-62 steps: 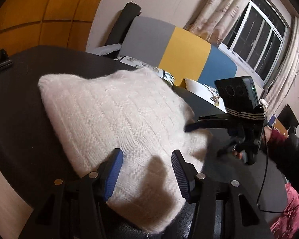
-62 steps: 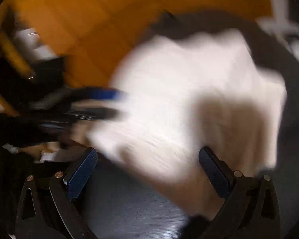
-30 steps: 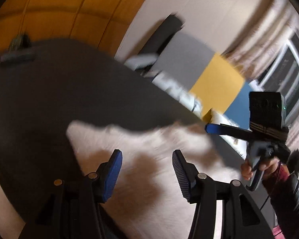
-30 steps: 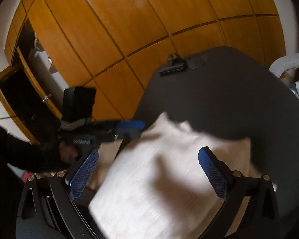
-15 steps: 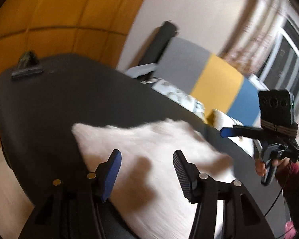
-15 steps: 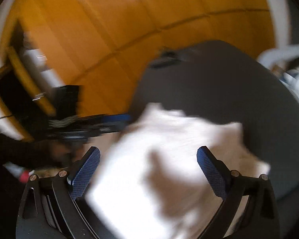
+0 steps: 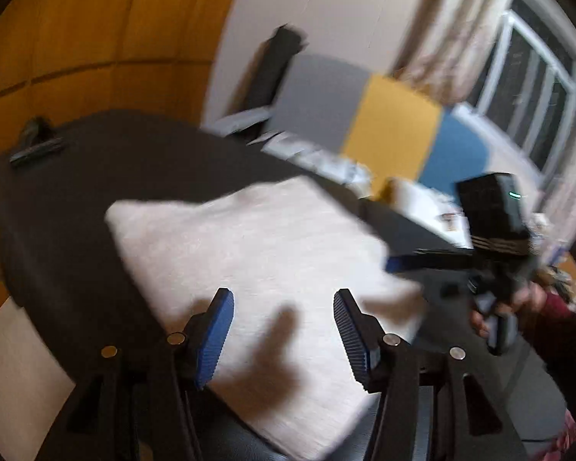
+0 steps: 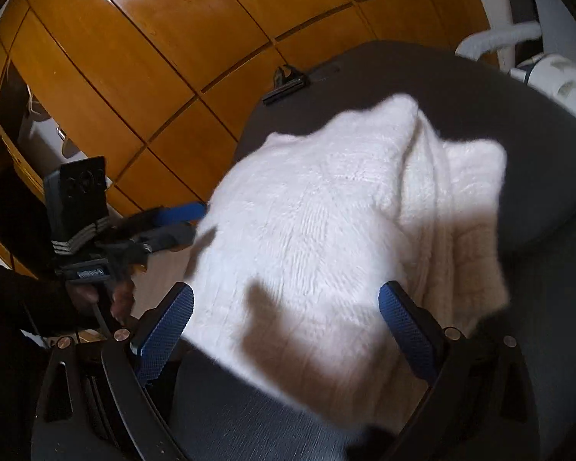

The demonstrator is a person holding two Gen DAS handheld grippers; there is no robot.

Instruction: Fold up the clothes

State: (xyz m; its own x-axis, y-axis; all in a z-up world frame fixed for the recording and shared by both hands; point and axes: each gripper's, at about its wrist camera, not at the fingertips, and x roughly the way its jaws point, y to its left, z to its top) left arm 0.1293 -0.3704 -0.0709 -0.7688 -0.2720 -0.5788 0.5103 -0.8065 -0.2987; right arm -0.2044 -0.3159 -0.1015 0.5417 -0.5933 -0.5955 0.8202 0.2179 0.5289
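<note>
The left gripper (image 7: 284, 324) stands wide with nothing between its jaws, hovering over the near part of a white sweater (image 7: 249, 253). The right gripper (image 8: 286, 326) is wide and empty too, over the sweater's opposite side. The sweater lies on a dark table (image 7: 80, 176) as a compact bundle of at least 2 layers, which fits a fold finished or one midway. It looks soft, thick, fluffy and light, likely to sag and slide. A doubled edge or corner (image 8: 476, 161) seems the best hold, though blur hides detail.
</note>
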